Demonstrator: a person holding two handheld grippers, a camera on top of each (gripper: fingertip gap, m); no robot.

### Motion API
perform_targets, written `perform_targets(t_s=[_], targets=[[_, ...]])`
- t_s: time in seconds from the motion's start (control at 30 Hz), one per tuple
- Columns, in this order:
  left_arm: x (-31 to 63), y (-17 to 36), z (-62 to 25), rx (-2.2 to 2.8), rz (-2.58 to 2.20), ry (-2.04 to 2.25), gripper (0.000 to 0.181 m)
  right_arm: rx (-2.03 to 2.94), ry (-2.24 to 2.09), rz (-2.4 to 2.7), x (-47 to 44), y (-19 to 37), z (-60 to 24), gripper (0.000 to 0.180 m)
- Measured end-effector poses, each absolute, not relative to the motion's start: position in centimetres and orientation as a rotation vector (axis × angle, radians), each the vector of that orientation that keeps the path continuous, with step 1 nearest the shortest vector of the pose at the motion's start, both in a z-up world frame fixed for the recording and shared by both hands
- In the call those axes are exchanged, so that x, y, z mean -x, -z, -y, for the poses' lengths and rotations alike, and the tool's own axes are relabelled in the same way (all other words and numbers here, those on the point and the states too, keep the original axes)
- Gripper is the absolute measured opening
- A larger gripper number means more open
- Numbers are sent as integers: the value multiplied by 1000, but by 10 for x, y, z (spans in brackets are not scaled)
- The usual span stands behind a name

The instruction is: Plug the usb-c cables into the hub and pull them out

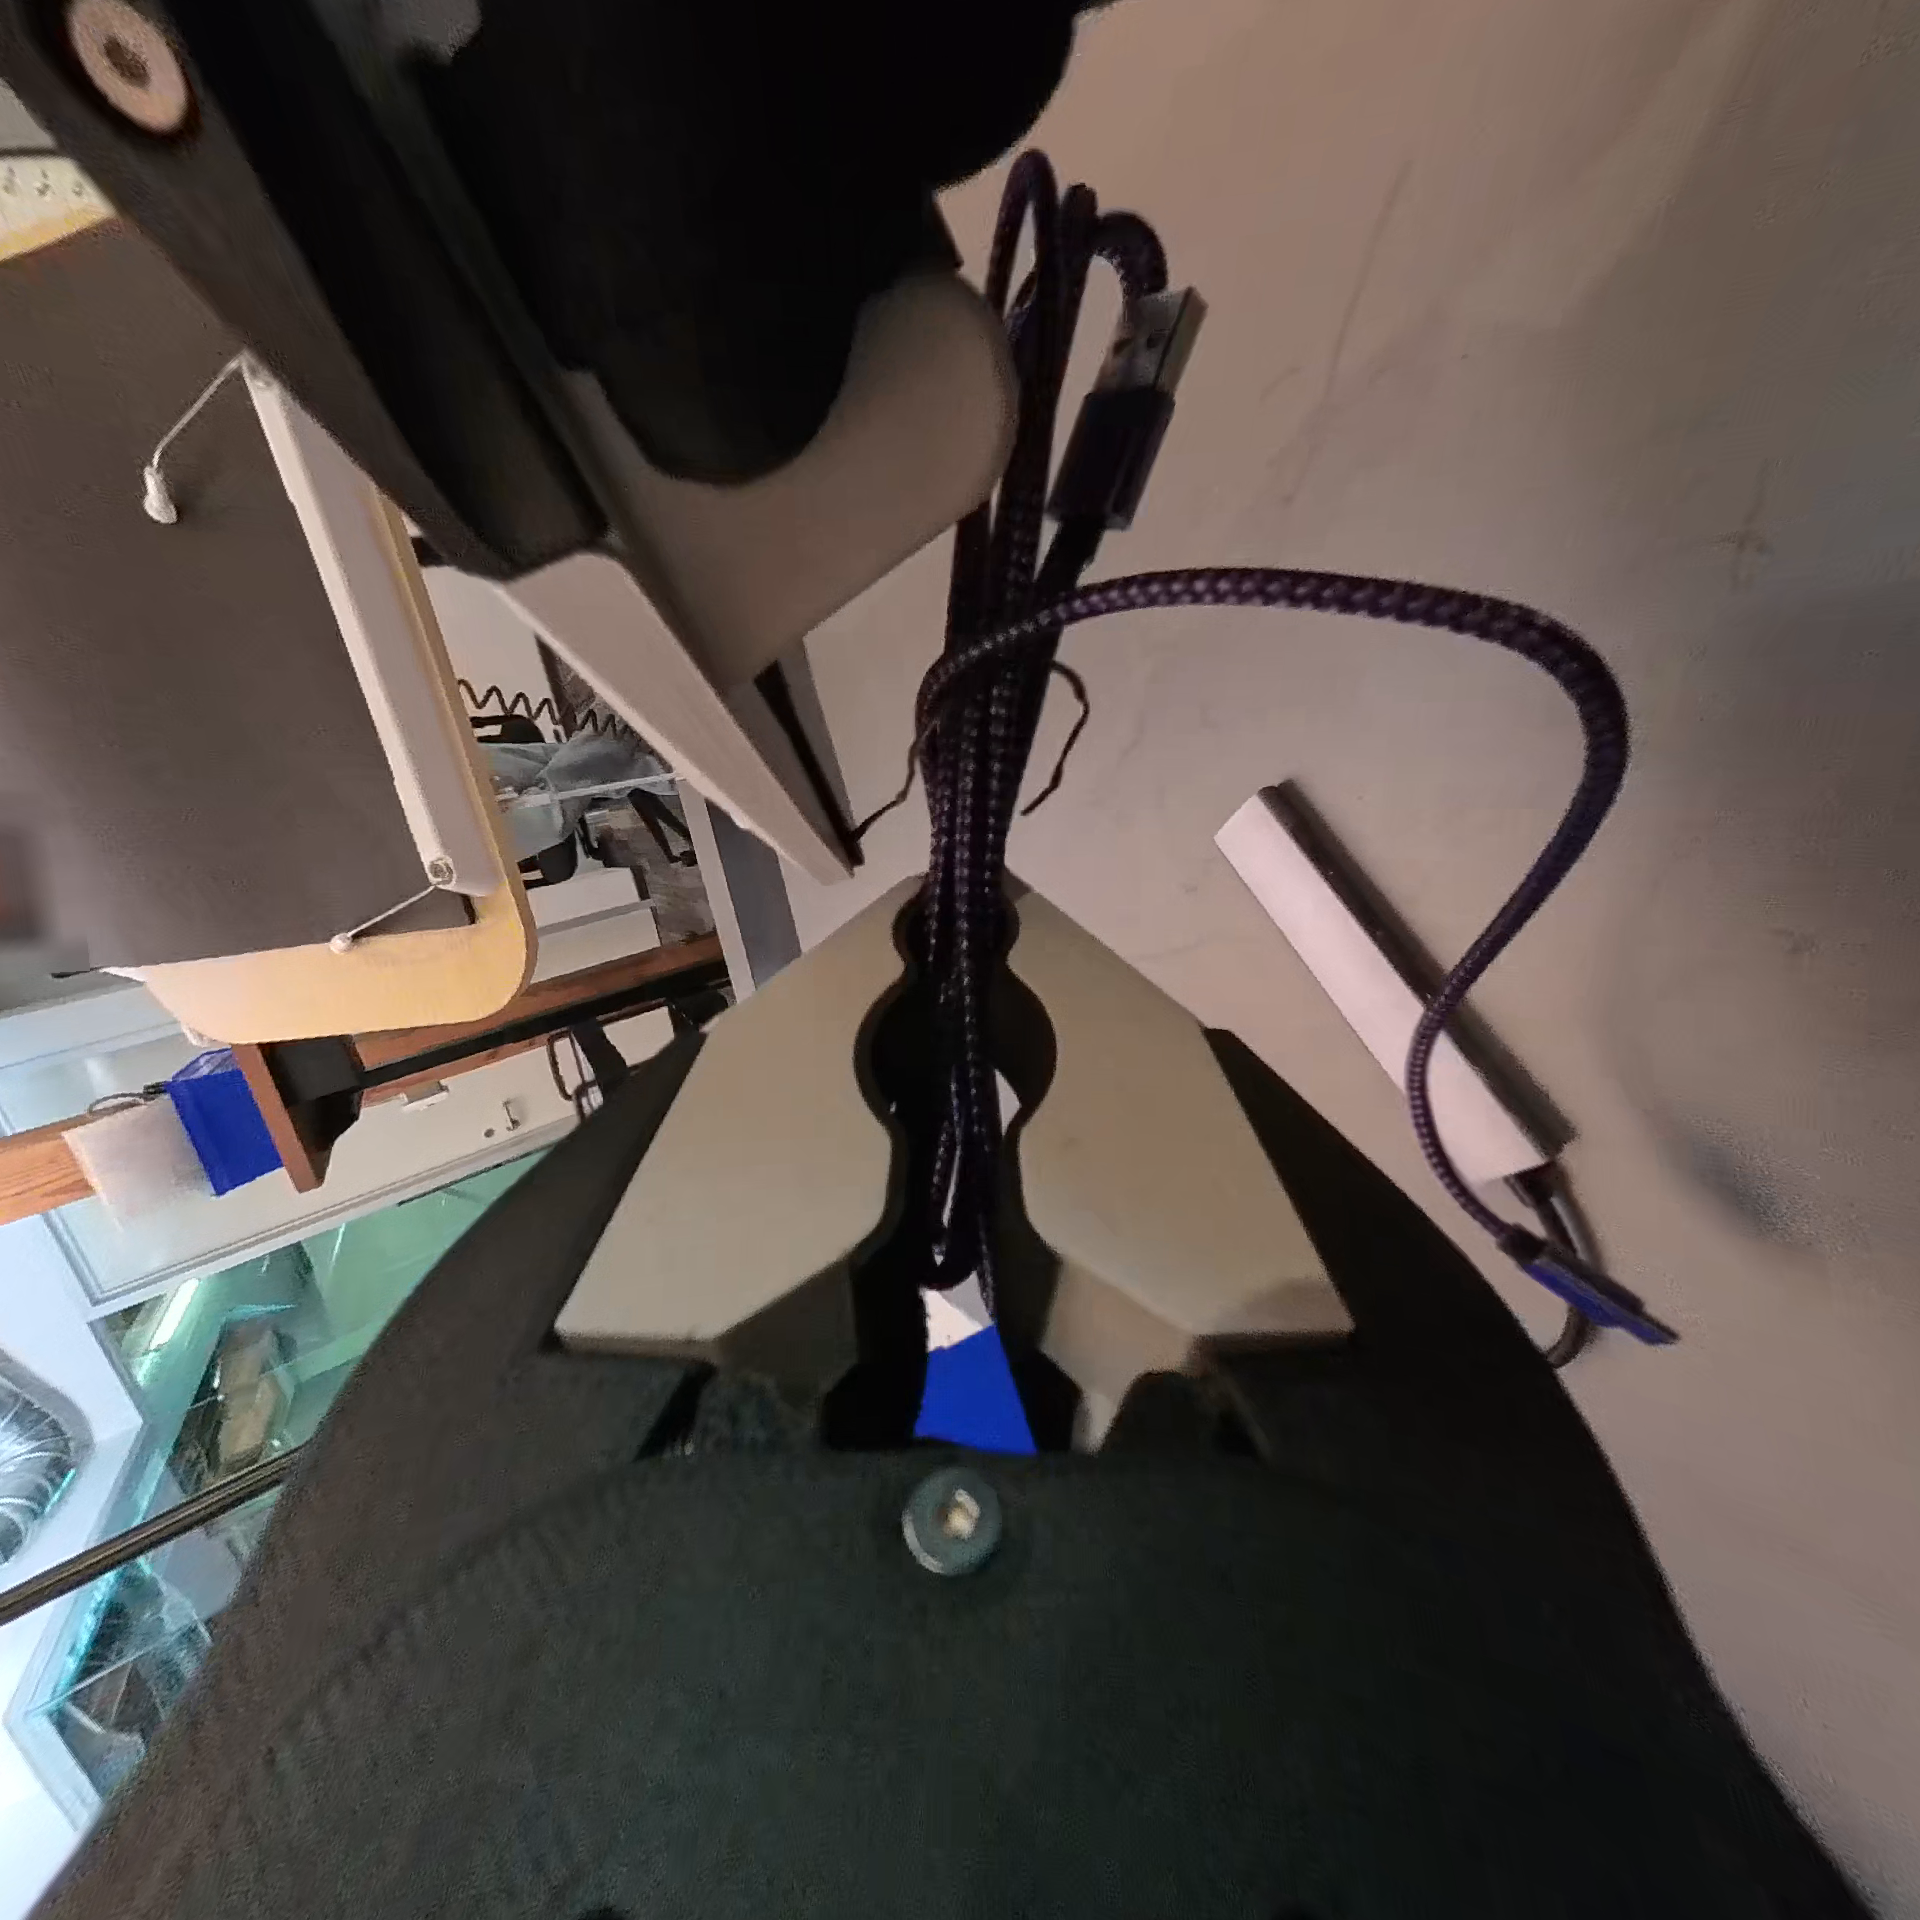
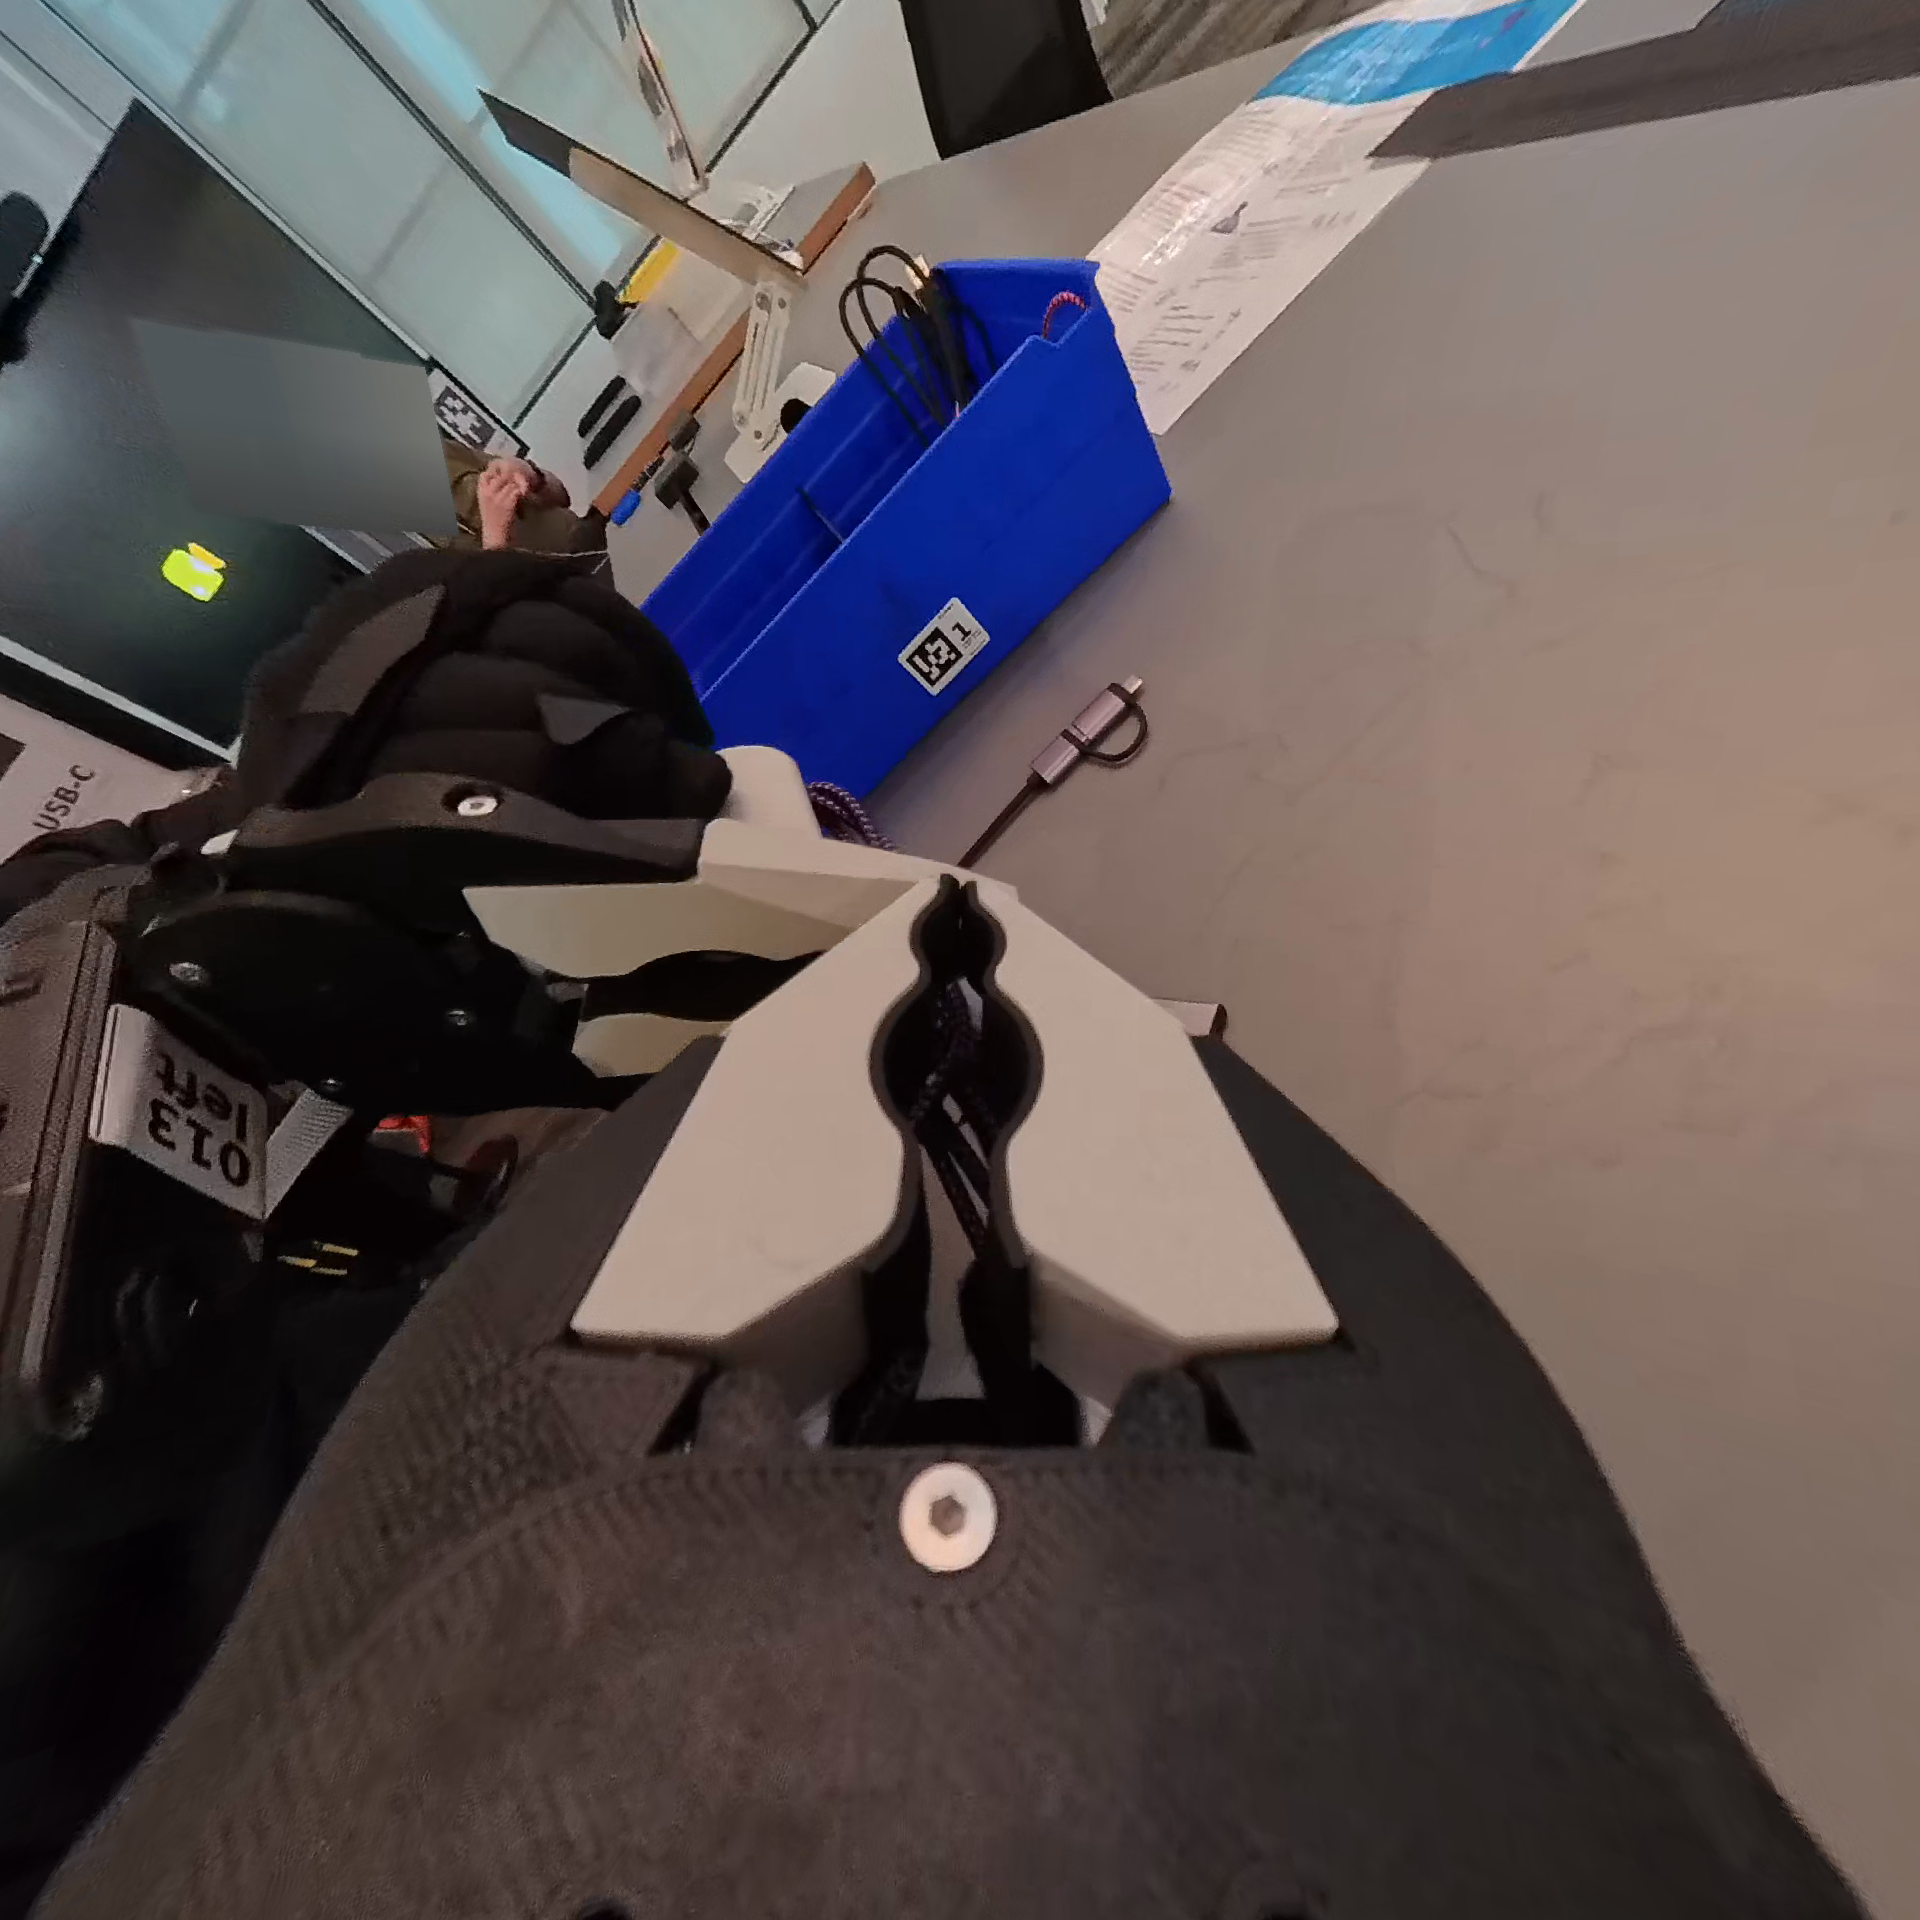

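On my left wrist view the frame is rolled over, so the room hangs along the left edge: a pale wooden board [image 1: 343,997] with a white panel above it, a brown wooden rail, greenish glass panes [image 1: 208,1382] lower down. Moving right, my left gripper [image 1: 961,914] has its jaws pressed together around the bunched purple braided cable [image 1: 971,790], whose strands run down through the scalloped gap. The right gripper [image 1: 831,821] reaches in from the upper left, its tips right at the same bundle. Further right the grey table [image 1: 1558,416] fills the view, faintly marbled. A USB-A plug [image 1: 1138,405] dangles at the bundle's top. The white hub [image 1: 1382,987] lies flat on the table, and 1 purple strand loops over it to a blue-tagged connector just beyond its end.

On my right wrist view, a dark screen [image 2: 156,468] and glass walls sit at left, with the left gripper [image 2: 831,914] below. At centre my right gripper [image 2: 951,894] has its jaws closed on dark braided cable. Behind stands a blue bin [image 2: 987,540] holding black cables, a grey adapter cable [image 2: 1101,727] lies beside it, and a printed sheet [image 2: 1226,239] lies on the table at far right.
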State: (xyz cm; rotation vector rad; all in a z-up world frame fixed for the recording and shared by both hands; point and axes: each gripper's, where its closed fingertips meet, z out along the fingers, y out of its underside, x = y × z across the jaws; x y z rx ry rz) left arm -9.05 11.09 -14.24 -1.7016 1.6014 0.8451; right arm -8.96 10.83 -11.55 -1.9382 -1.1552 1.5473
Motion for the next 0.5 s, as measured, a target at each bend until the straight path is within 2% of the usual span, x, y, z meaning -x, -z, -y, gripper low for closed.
perform_targets(t_s=[0.5], targets=[[80,161,-99,1731,-1627,-704,3,2188,-1569,1263,86,157,-107,0]])
